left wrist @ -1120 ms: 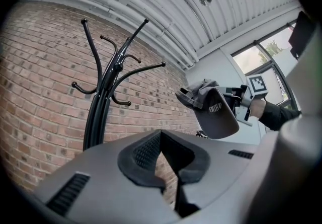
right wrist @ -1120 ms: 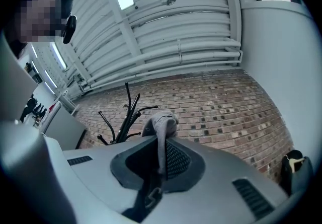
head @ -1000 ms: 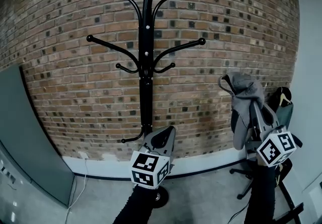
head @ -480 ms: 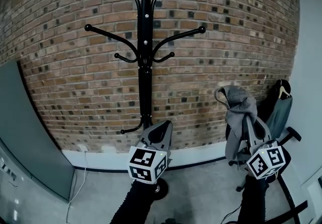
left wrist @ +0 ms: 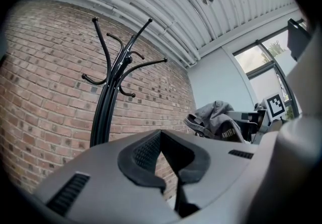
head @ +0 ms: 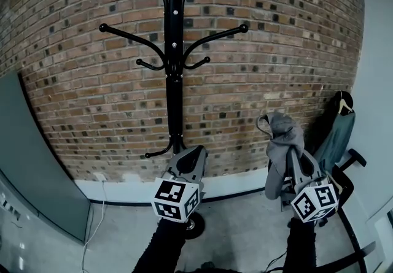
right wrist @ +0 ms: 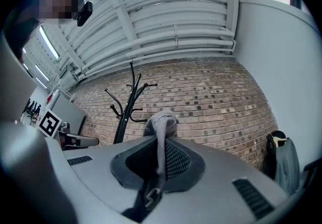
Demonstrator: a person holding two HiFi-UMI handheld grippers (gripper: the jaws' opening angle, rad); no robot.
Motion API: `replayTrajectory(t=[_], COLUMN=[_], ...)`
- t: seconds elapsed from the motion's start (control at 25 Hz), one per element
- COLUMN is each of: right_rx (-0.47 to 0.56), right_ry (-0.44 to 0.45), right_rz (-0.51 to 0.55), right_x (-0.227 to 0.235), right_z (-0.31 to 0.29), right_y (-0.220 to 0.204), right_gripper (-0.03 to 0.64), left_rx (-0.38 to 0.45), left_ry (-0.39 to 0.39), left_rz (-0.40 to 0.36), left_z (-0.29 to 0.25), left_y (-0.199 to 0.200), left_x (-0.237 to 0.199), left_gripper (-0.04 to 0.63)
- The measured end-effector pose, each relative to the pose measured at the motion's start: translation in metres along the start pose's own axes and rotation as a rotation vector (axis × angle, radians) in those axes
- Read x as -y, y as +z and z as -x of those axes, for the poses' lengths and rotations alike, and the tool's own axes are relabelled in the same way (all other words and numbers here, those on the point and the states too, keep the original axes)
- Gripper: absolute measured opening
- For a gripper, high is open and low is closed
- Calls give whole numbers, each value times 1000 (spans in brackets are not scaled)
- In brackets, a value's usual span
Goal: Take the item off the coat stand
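Observation:
The black coat stand (head: 174,51) rises against the brick wall, and its hooks are bare. A grey hooded garment (head: 280,137) hangs away from the stand, low at the right, with my right gripper (head: 293,164) shut on it. In the right gripper view a strip of the grey garment (right wrist: 161,140) runs down between the pads of the right gripper (right wrist: 162,160). My left gripper (head: 190,160) is in front of the stand's lower pole, shut with nothing in it. The left gripper (left wrist: 161,133) shows its tips meeting, with the stand (left wrist: 108,92) beyond.
A dark jacket on a hanger (head: 339,130) hangs at the far right above a black office chair (head: 346,176). A grey panel (head: 31,167) leans at the left, a white cable (head: 94,232) runs down the floor, and the stand's round base (head: 195,229) sits behind the left cube.
My right gripper has come down with the grey garment in it, farther below the stand's hooks. The left gripper has barely shifted.

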State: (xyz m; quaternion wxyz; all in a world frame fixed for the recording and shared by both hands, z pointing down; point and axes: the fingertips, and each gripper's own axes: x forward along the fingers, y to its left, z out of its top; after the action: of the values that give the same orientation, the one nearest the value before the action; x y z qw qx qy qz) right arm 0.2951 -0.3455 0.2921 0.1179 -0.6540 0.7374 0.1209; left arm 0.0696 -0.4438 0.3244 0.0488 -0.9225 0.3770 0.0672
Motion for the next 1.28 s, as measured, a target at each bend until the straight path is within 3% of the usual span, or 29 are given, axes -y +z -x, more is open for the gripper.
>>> replayTrajectory(t=[1.28], right_rx=[-76], right_ry=[-3], right_rz=[46], right_x=[1], right_z=[16], right_y=[-32], right_gripper=[26], left_rx=[-5], left_ry=[18], left_rz=[17], left_z=[-8], left_y=[-14], left_x=[-2], left_gripper=[8])
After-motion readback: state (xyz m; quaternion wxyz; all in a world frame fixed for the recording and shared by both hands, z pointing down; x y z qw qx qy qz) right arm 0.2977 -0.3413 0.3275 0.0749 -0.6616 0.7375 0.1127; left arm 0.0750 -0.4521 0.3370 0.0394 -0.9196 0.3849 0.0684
